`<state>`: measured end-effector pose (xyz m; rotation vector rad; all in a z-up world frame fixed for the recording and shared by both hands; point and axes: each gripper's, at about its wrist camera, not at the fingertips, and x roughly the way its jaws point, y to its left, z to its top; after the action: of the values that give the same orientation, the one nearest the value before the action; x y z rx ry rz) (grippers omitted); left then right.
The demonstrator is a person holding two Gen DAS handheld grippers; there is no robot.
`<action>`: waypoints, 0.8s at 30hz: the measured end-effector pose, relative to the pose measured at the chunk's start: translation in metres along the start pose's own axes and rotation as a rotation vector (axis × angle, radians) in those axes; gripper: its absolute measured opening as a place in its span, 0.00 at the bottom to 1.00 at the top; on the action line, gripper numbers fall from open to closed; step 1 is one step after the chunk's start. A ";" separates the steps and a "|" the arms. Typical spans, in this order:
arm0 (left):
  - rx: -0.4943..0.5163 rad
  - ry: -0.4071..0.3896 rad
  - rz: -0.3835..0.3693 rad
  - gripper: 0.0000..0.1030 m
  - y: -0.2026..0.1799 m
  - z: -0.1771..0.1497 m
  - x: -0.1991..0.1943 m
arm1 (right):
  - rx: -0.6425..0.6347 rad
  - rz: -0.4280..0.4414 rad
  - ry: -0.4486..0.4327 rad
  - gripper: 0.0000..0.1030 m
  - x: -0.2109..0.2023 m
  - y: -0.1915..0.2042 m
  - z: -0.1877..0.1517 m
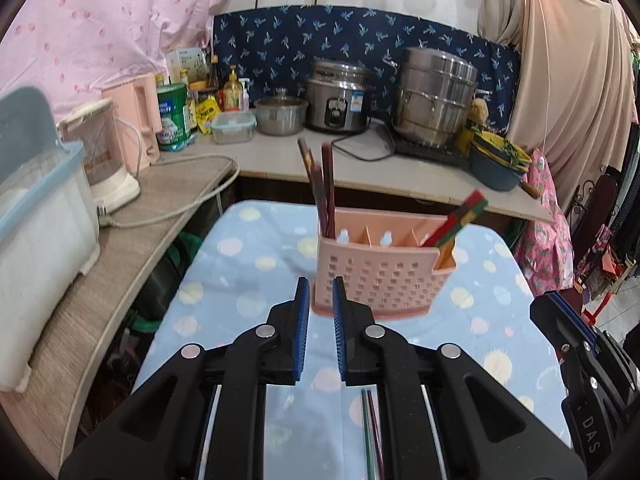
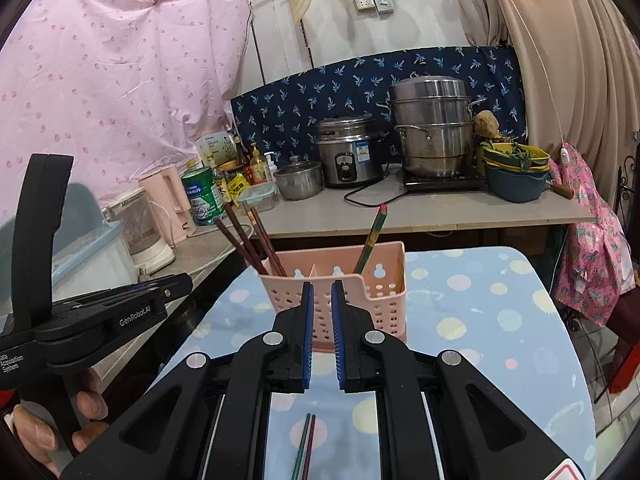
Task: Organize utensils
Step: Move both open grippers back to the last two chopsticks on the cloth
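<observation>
Both grippers, left and right, nearly closed, empty. Pink holder stands mid-table toward the far edge; dark chopsticks in its left compartment. A loose pair lies at the near edge, largely hidden under the jaws. Risk: thin sticks could slip or roll off the cloth when pinched.

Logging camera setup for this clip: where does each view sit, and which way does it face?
Left wrist: on the left gripper, facing the pink utensil holder and counter; right gripper's edge shows.
Right wrist: on the right gripper, facing the same holder; left gripper and the hand show.
Shared: holder, dotted tablecloth, loose chopsticks.
</observation>
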<state>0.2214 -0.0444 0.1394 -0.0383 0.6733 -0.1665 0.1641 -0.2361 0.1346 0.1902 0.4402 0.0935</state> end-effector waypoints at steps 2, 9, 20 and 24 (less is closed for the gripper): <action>0.005 0.017 0.001 0.11 0.000 -0.013 -0.002 | -0.001 0.004 0.015 0.10 -0.007 0.002 -0.013; 0.012 0.081 0.005 0.19 0.002 -0.059 -0.001 | 0.003 -0.012 0.077 0.10 -0.026 0.003 -0.059; 0.018 0.196 0.014 0.19 0.006 -0.131 0.003 | 0.006 -0.027 0.212 0.10 -0.042 0.002 -0.133; 0.017 0.238 0.008 0.19 0.010 -0.156 0.004 | 0.014 -0.028 0.260 0.10 -0.047 0.000 -0.157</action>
<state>0.1284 -0.0326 0.0144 0.0009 0.9093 -0.1711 0.0536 -0.2165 0.0150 0.1864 0.7029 0.0875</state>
